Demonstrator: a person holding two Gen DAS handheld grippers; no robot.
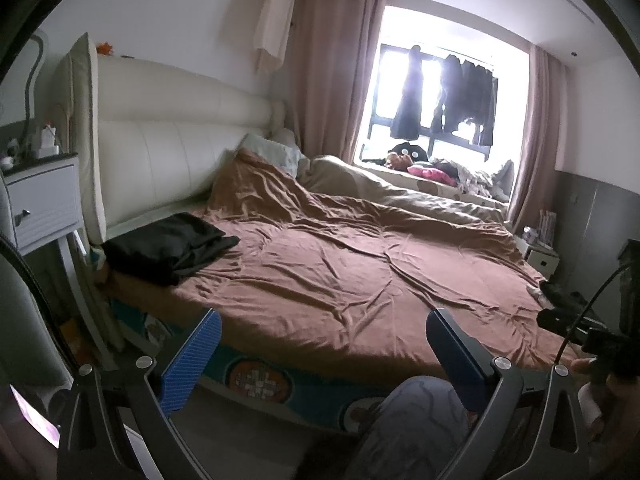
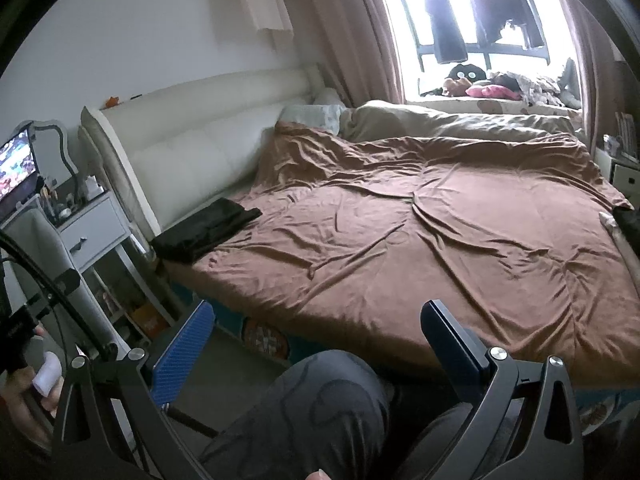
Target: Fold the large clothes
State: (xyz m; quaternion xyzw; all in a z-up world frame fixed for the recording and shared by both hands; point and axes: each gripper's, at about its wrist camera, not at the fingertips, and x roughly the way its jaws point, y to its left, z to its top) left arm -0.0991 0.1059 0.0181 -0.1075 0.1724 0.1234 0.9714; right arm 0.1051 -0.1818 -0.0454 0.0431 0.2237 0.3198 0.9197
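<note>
A folded black garment lies on the near left corner of the bed, by the headboard; it also shows in the right wrist view. More dark cloth lies at the bed's right edge, and in the right wrist view. My left gripper is open and empty, held in front of the bed's near edge. My right gripper is open and empty, also short of the bed, above my knee.
The bed carries a wrinkled brown sheet and a beige duvet at the far side. A white nightstand stands left of the headboard. Dark clothes hang in the window. A second nightstand stands far right.
</note>
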